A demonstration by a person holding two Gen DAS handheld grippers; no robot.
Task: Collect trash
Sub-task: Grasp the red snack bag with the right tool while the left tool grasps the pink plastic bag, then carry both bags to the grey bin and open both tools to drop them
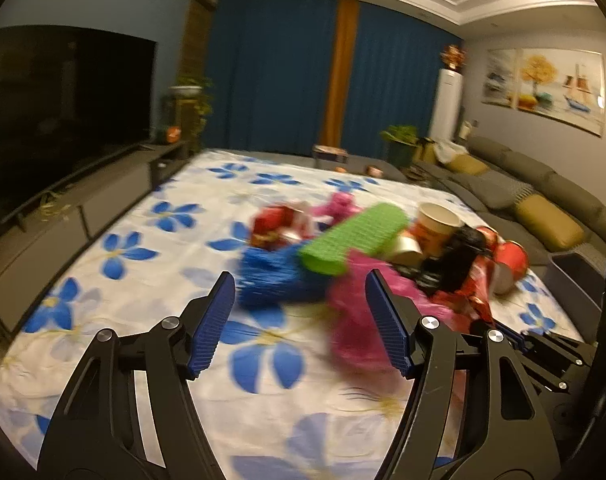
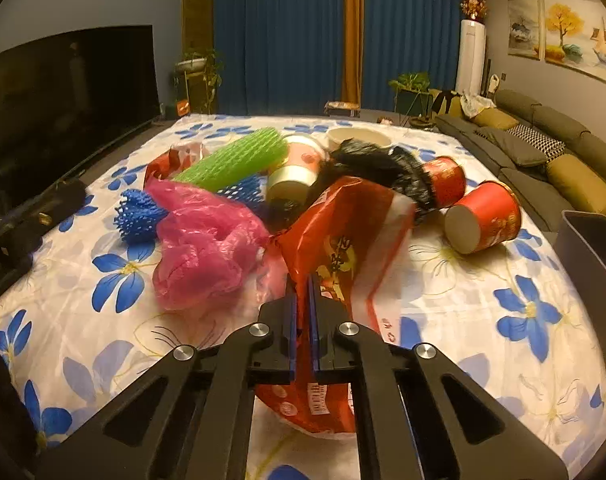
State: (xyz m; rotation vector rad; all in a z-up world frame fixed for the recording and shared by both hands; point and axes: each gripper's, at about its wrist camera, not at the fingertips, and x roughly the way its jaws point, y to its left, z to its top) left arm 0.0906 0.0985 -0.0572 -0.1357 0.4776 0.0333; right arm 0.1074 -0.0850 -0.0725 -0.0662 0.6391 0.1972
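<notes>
A pile of trash lies on the flowered cloth [image 2: 483,280]. My right gripper [image 2: 303,280] is shut on a red plastic bag [image 2: 343,232] and holds its near edge. A pink bag [image 2: 207,240], blue foam net [image 2: 139,212], green foam net [image 2: 235,160], black bag [image 2: 375,168] and red paper cups [image 2: 483,216] lie around it. My left gripper [image 1: 301,284] is open and empty, just short of the blue net [image 1: 271,276] and the pink bag [image 1: 355,312]. The green net [image 1: 351,236] lies behind them. The left wrist view is blurred.
A grey bin [image 2: 591,252] stands at the table's right edge. A TV [image 2: 63,100] on a low cabinet is to the left, a sofa [image 2: 543,148] to the right. My right gripper also shows in the left wrist view [image 1: 543,348].
</notes>
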